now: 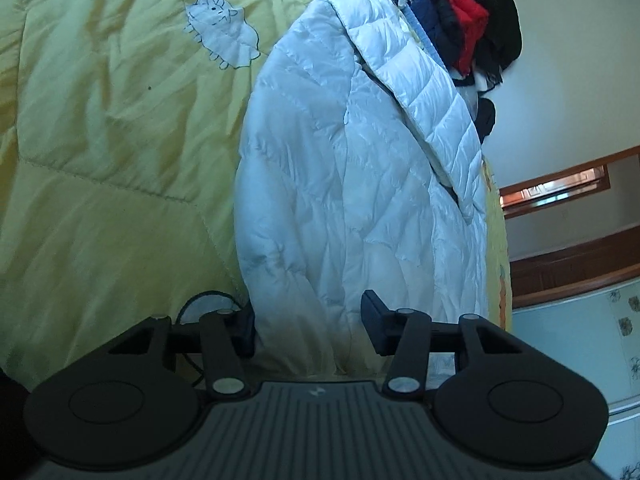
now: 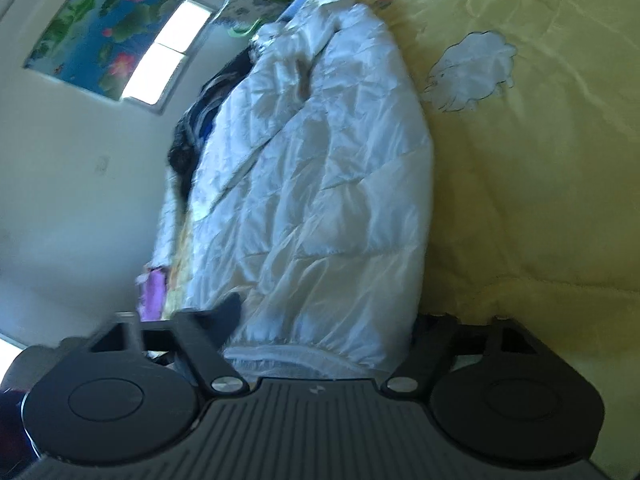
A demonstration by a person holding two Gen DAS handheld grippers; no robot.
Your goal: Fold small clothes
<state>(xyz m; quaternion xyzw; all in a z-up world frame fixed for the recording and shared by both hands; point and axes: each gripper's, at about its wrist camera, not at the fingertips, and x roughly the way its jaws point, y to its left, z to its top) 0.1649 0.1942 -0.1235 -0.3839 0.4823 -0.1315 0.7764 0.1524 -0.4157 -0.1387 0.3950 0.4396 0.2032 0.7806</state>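
A white quilted puffer jacket lies lengthwise on a yellow quilt, one sleeve folded over its body. My left gripper is open, its fingers either side of the jacket's hem, with fabric between them. In the right wrist view the same jacket fills the middle. My right gripper is open wide around the elastic hem; its left finger shows, the right one is mostly hidden behind the jacket.
A pile of red, black and navy clothes lies beyond the jacket. The quilt has sheep patches. A wooden-framed opening and a floral cabinet are at right. A lotus picture and a window are on the wall.
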